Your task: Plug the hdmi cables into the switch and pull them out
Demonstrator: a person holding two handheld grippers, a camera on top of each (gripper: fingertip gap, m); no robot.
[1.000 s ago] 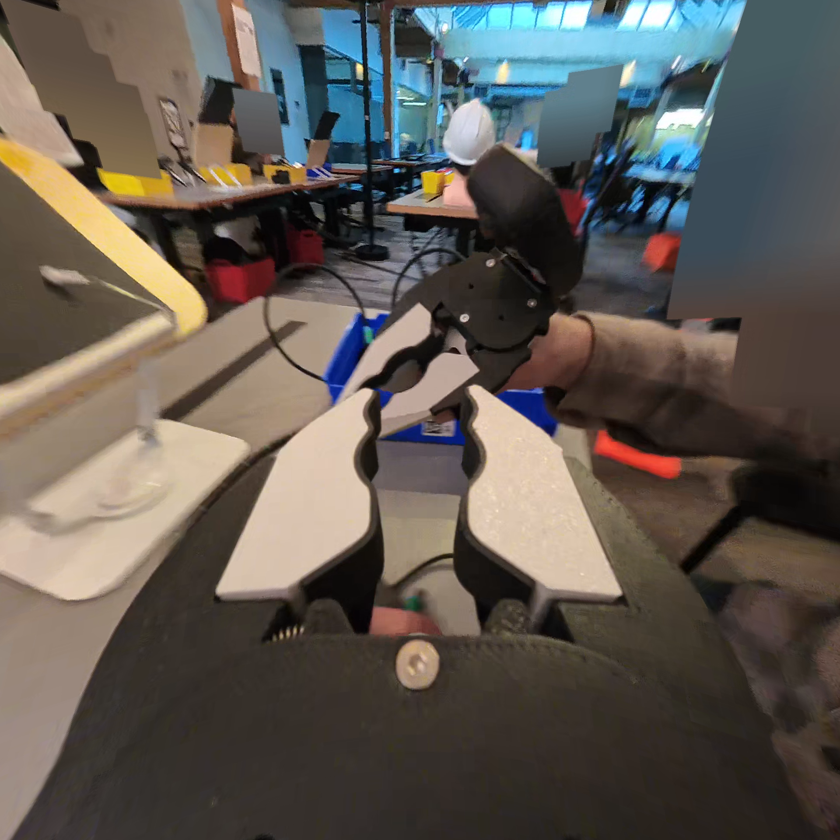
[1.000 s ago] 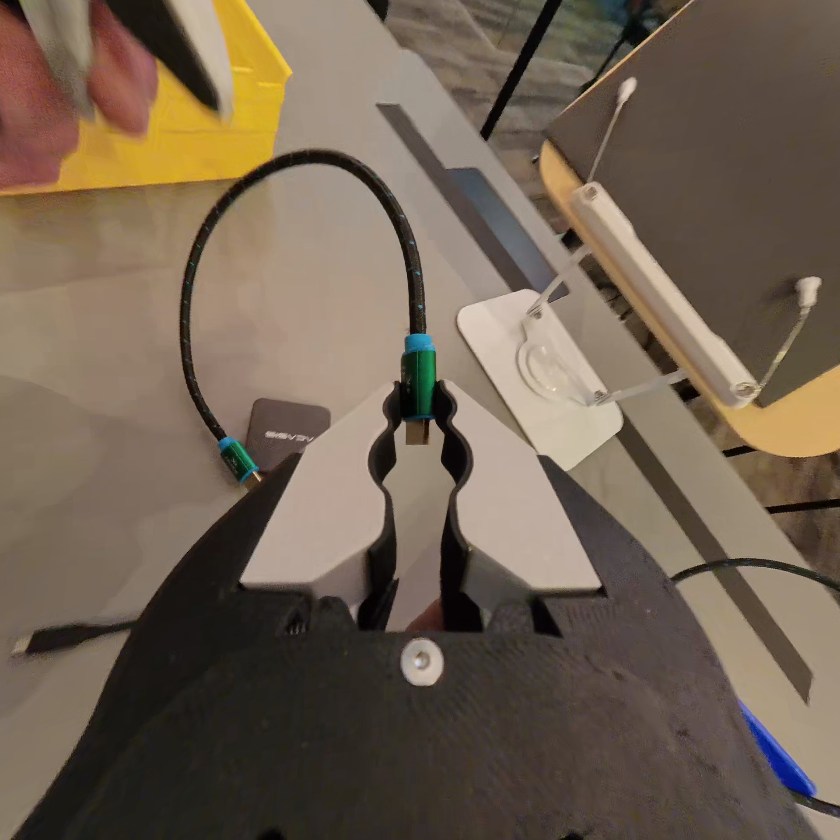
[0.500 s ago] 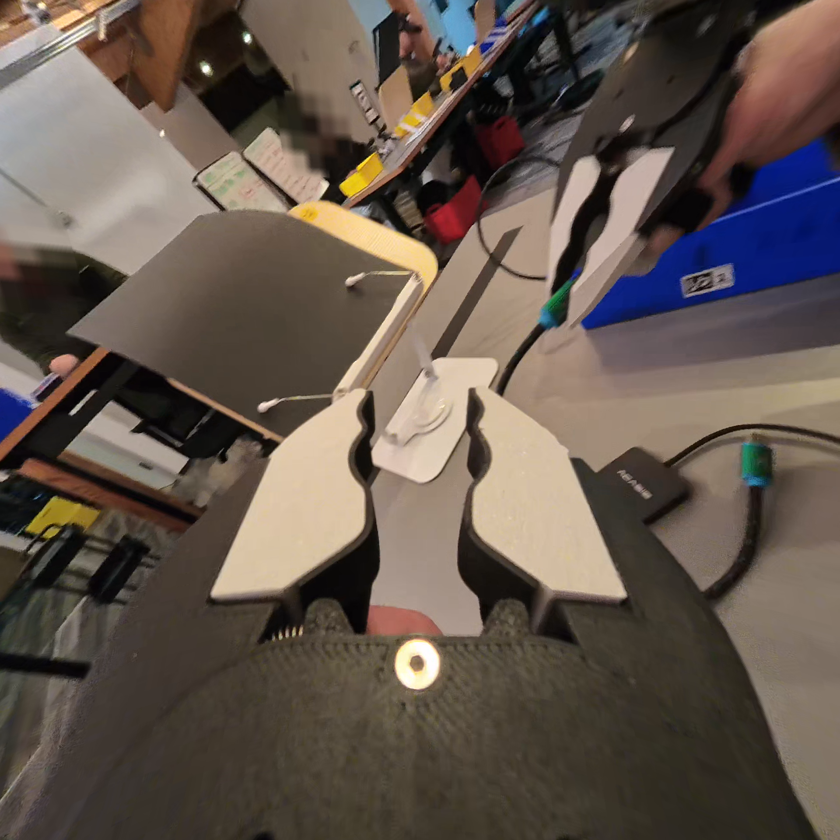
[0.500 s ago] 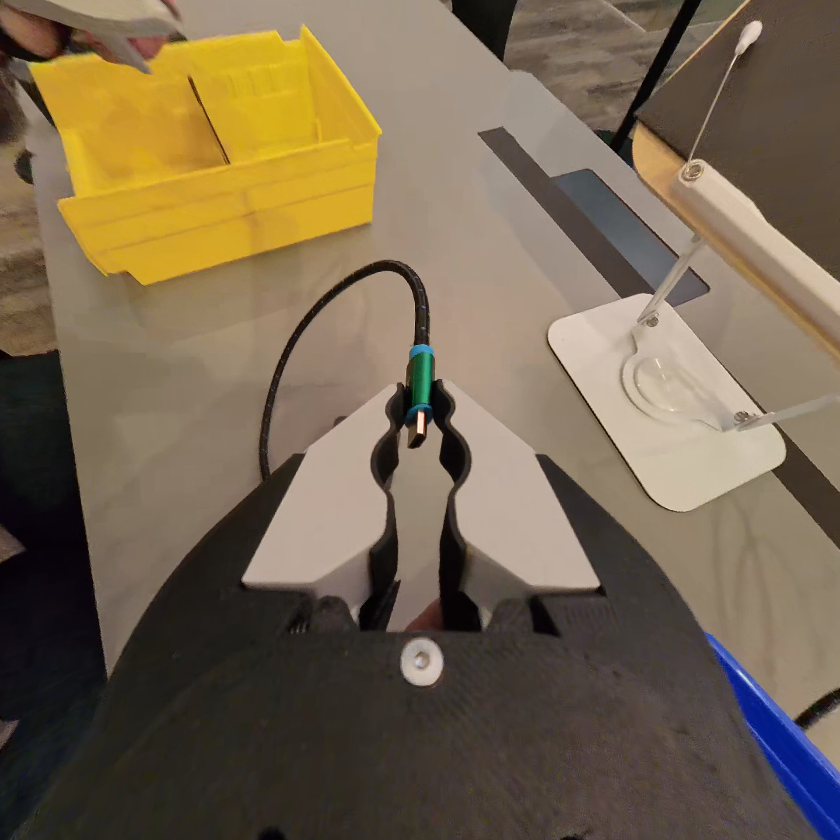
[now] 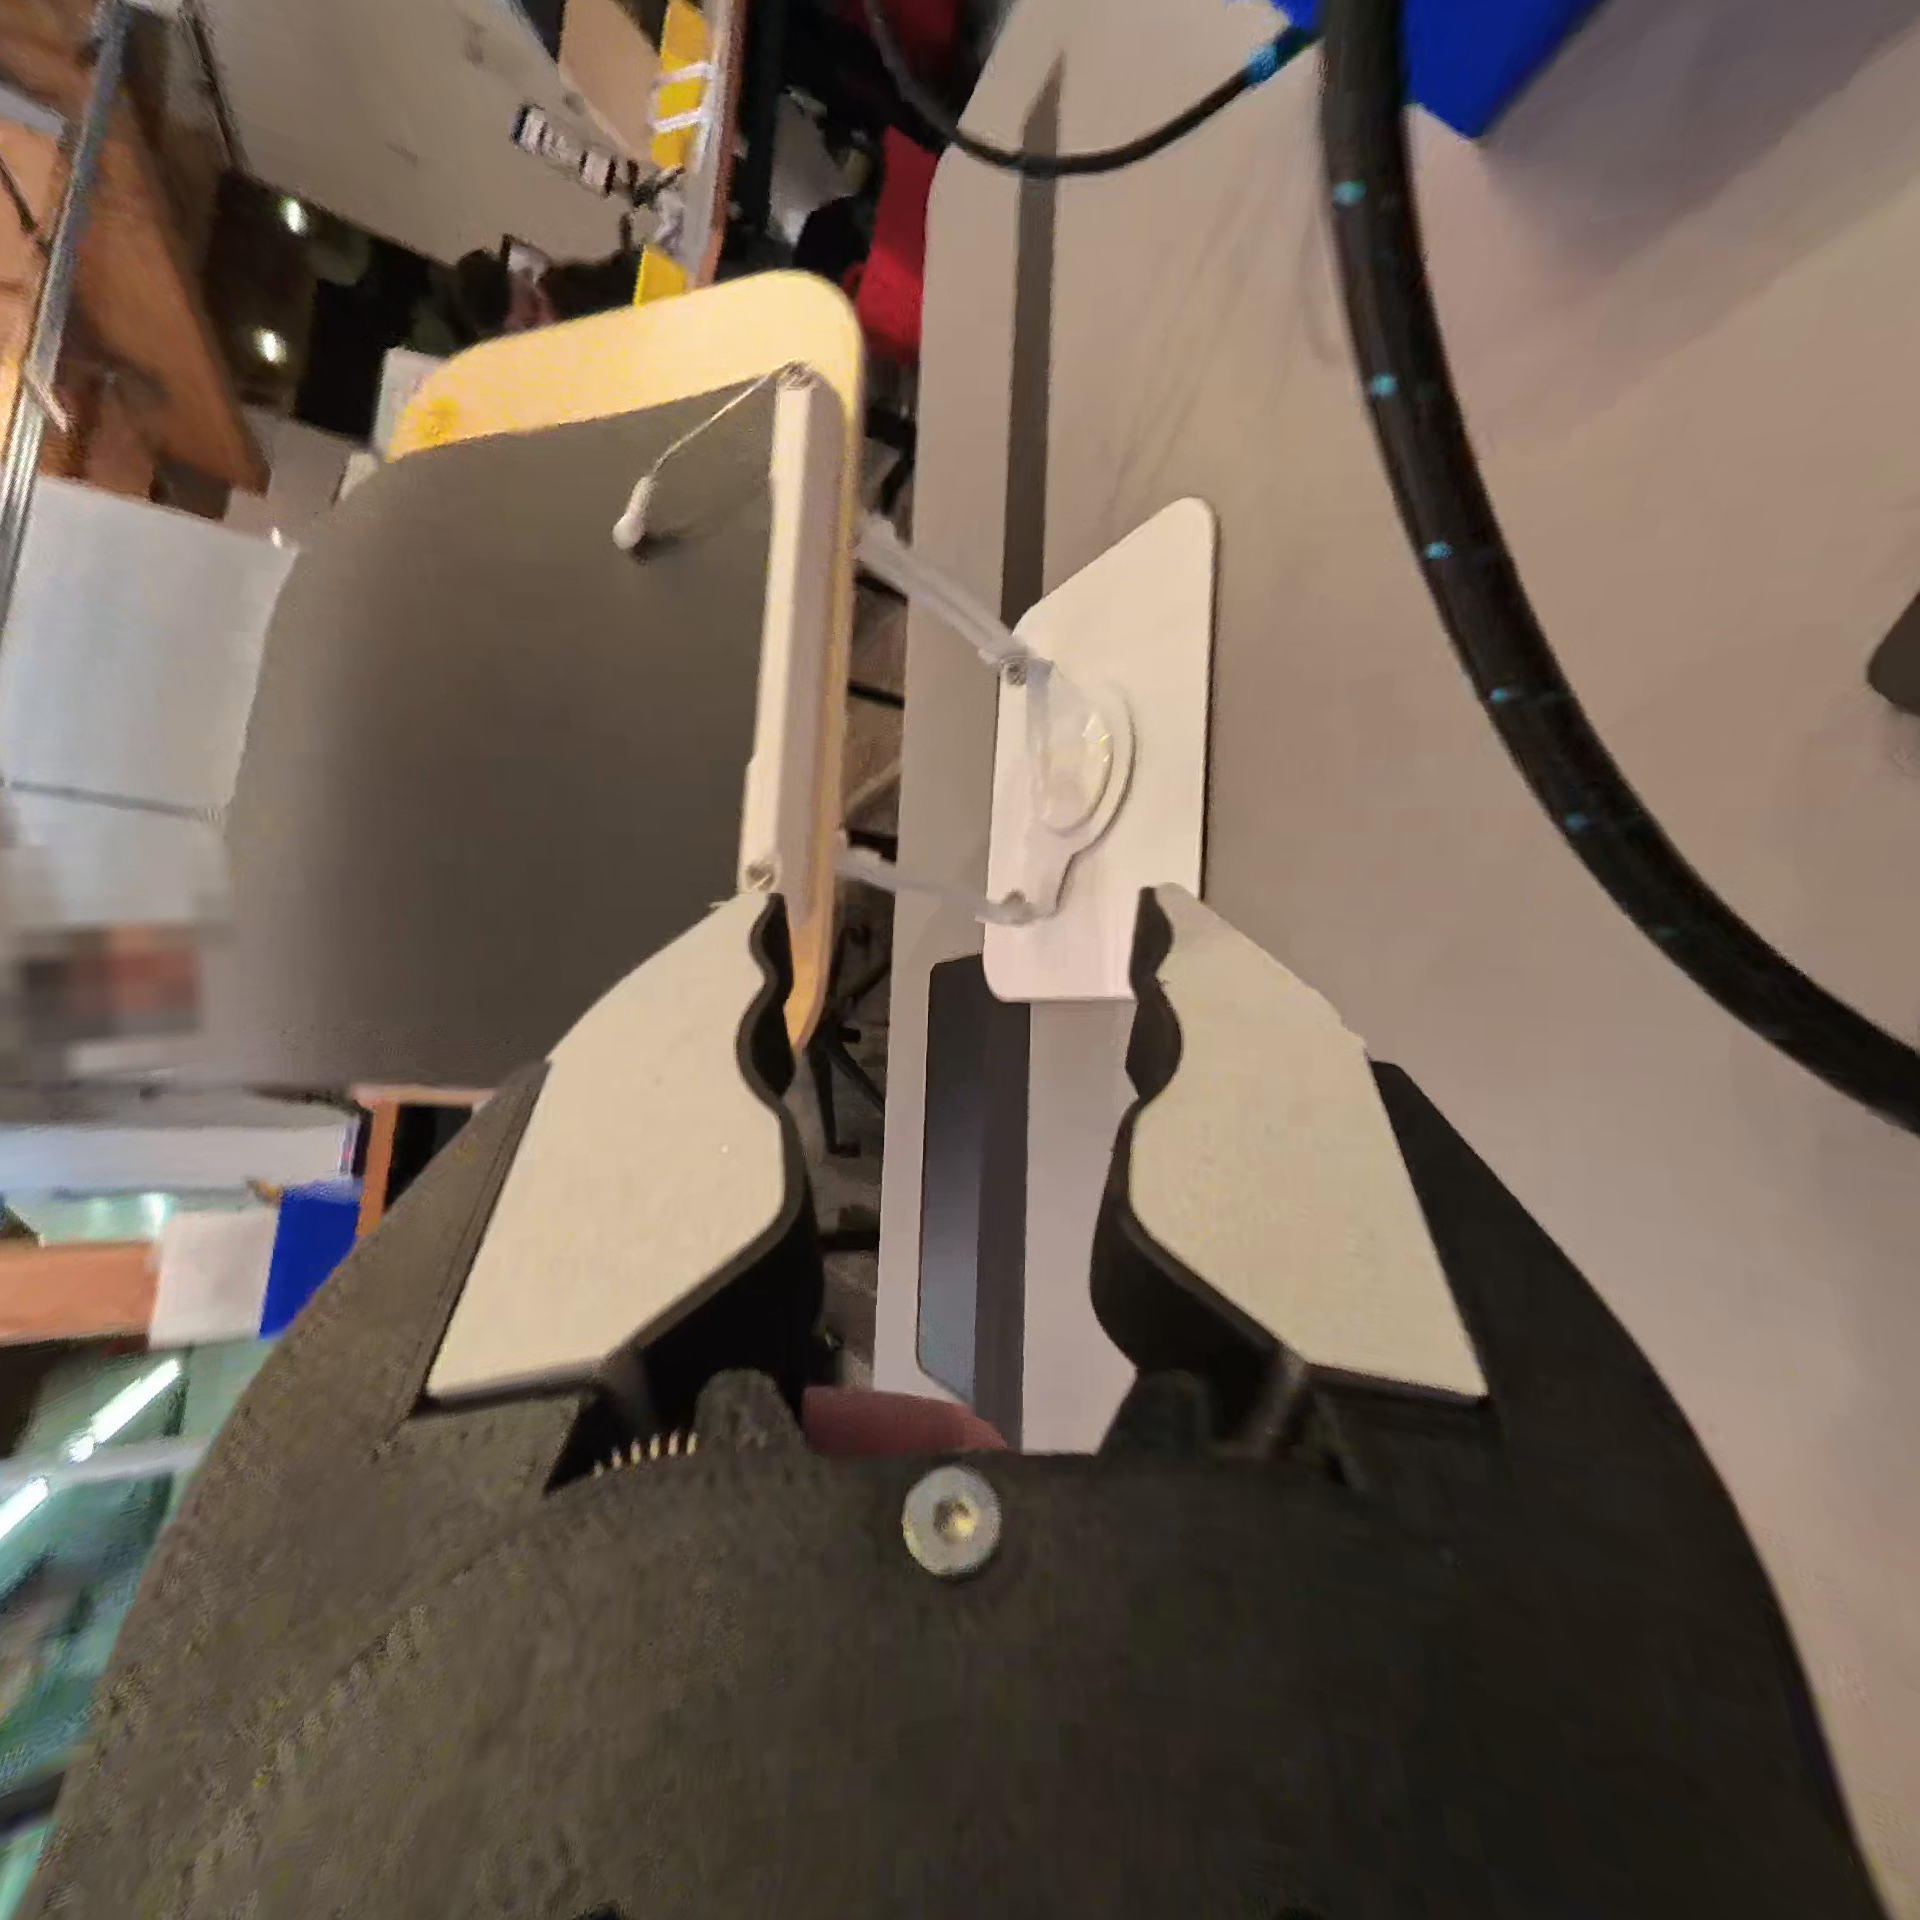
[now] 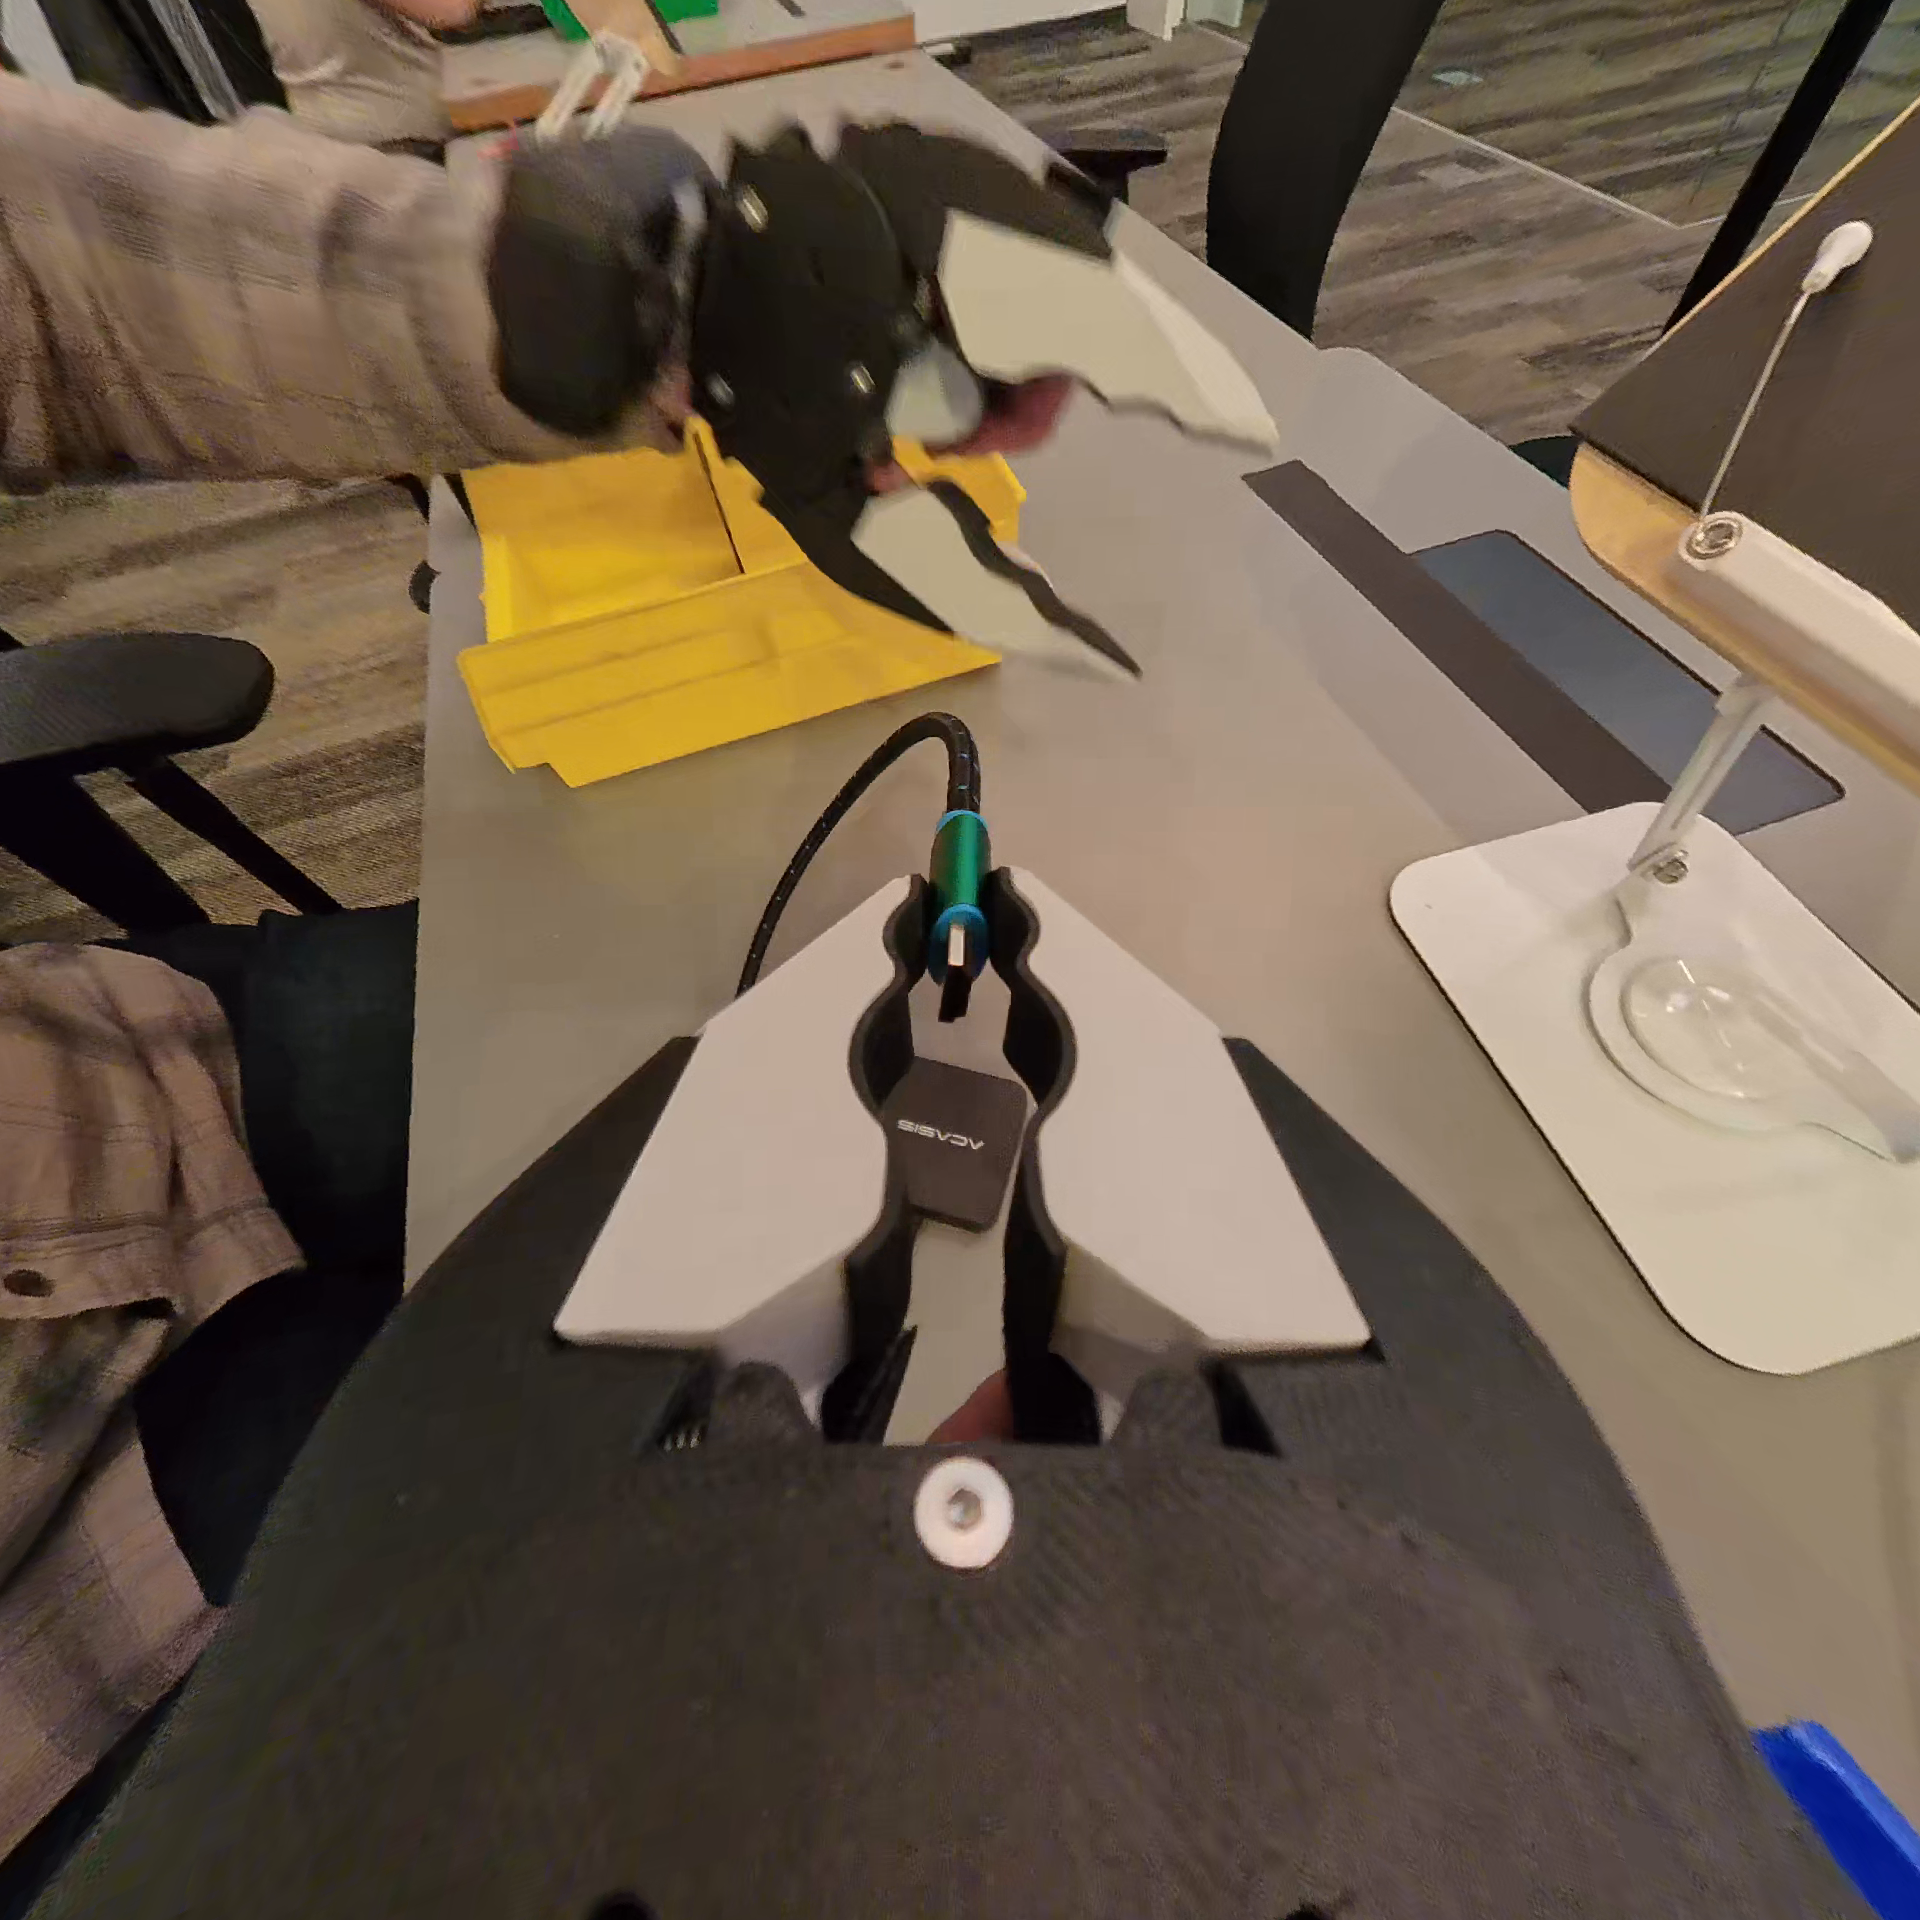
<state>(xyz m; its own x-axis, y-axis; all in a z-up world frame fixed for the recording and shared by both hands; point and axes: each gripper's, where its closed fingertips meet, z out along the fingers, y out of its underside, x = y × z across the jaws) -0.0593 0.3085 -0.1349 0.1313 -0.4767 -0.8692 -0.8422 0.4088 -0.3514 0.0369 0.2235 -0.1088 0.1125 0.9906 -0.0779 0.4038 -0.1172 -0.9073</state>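
My right gripper is shut on the green plug of a black braided HDMI cable, metal tip pointing back toward the camera. The small black switch box lies on the grey table just below the plug, seen between the jaws. My left gripper is open and empty, rolled sideways above the table's far edge; it also shows in the right wrist view, held in the air over the yellow bin. A loop of black cable crosses the left wrist view at the right.
A yellow bin sits at the far left of the grey table. A white stand base carries a tilted dark board at the right. A blue bin corner shows near right. A black chair stands left. My right fingertips sit around 12 centimeters from my left ones.
My left gripper has rolled sideways and opened wider, swinging toward the stand. My right gripper has pulled back with the plug, so the switch box now shows between its jaws.
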